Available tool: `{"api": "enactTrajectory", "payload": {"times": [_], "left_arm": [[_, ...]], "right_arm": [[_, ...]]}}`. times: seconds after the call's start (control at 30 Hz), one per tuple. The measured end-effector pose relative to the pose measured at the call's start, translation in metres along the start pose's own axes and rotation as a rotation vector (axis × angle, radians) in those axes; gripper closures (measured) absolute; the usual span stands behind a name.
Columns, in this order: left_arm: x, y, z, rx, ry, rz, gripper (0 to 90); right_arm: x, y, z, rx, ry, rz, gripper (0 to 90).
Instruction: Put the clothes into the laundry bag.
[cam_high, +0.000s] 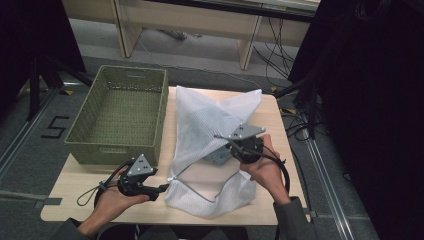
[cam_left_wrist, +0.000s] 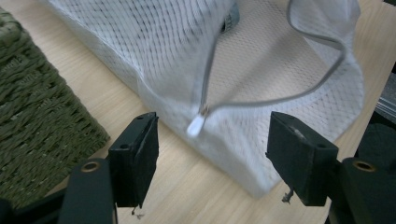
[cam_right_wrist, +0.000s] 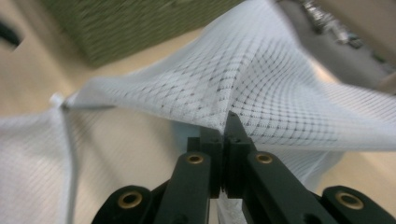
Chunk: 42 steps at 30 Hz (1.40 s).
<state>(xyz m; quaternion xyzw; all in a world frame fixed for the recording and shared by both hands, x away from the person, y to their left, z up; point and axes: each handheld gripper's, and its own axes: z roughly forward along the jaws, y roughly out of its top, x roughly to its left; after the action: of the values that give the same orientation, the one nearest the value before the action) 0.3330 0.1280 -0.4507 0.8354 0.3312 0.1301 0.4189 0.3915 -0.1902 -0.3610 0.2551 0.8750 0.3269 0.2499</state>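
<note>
Nearest you, the left claw stands with its black jaws wide apart, framing the white zip pull at the near-left corner of the white mesh laundry bag without touching it. That bag lies spread across the middle of the pale wooden worktop, just right of the olive woven basket, its grey zip undone along the near edge so the mouth gapes. Your right claw is pinched tight on a fold of the upper mesh layer and lifts it into a tent. Something grey sits inside under that tent; what it is I cannot tell.

Expect the bag to be light, limp and shapeless: it will sag and slide wherever it is unsupported. The mesh looks snag-prone, so take it by the stitched zip edge or the pull tab, where there is firmer material to bite.
</note>
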Motion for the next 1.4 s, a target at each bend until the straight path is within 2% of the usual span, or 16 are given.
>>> {"api": "enactTrajectory", "payload": {"times": [0.13,0.2,0.23,0.37,0.43,0.63,0.77,0.8,0.83,0.9,0.93,0.97,1.1,1.17,1.27,1.4], "left_arm": [[0.003,-0.001,-0.001,-0.002,0.000,-0.016,33.3],[0.003,-0.001,-0.001,0.001,0.000,-0.011,33.3],[0.003,-0.001,-0.001,0.001,0.007,-0.010,33.2],[0.005,-0.003,0.000,0.022,0.008,0.000,32.0],[0.006,-0.003,0.000,0.027,0.009,0.011,31.9],[0.006,-0.005,-0.001,0.025,0.009,-0.008,31.6],[0.007,-0.005,-0.004,0.027,0.017,-0.002,31.3],[0.008,-0.006,-0.004,0.023,0.012,-0.002,31.2],[0.008,-0.006,-0.004,0.025,0.013,-0.008,31.1],[0.009,-0.007,-0.006,0.027,0.021,-0.009,30.9],[0.009,-0.007,-0.006,0.023,0.021,-0.007,30.9],[0.009,-0.008,-0.006,0.022,0.022,-0.021,30.8],[0.010,-0.009,-0.009,0.022,0.028,-0.019,30.7],[0.012,-0.009,-0.011,0.026,0.025,-0.001,30.7],[0.012,-0.011,-0.013,0.027,0.025,-0.018,30.7],[0.014,-0.012,-0.015,0.028,0.023,-0.007,30.7]], "right_arm": [[0.018,-0.020,0.006,0.070,0.050,0.002,90.0],[0.026,-0.033,0.017,0.099,0.068,-0.001,90.0],[0.034,-0.043,0.026,0.150,0.095,0.018,90.0],[0.043,-0.061,0.047,0.276,0.161,-0.022,90.0],[0.042,-0.066,0.053,0.303,0.151,-0.017,89.5],[0.034,-0.066,0.046,0.244,0.144,-0.004,72.0],[0.033,-0.069,0.042,0.190,0.119,0.070,50.6],[0.031,-0.070,0.041,0.171,0.136,0.089,48.0],[0.029,-0.071,0.038,0.140,0.177,0.147,46.0],[0.026,-0.074,0.035,0.075,0.169,0.186,42.5],[0.023,-0.074,0.033,0.062,0.173,0.193,41.5],[0.023,-0.075,0.030,0.062,0.168,0.245,40.9],[0.019,-0.075,0.020,-0.011,0.202,0.325,39.5],[0.018,-0.077,0.017,-0.036,0.164,0.314,39.1],[0.018,-0.079,0.015,-0.035,0.121,0.303,38.6],[0.019,-0.081,0.012,-0.023,0.123,0.348,36.5]]}}
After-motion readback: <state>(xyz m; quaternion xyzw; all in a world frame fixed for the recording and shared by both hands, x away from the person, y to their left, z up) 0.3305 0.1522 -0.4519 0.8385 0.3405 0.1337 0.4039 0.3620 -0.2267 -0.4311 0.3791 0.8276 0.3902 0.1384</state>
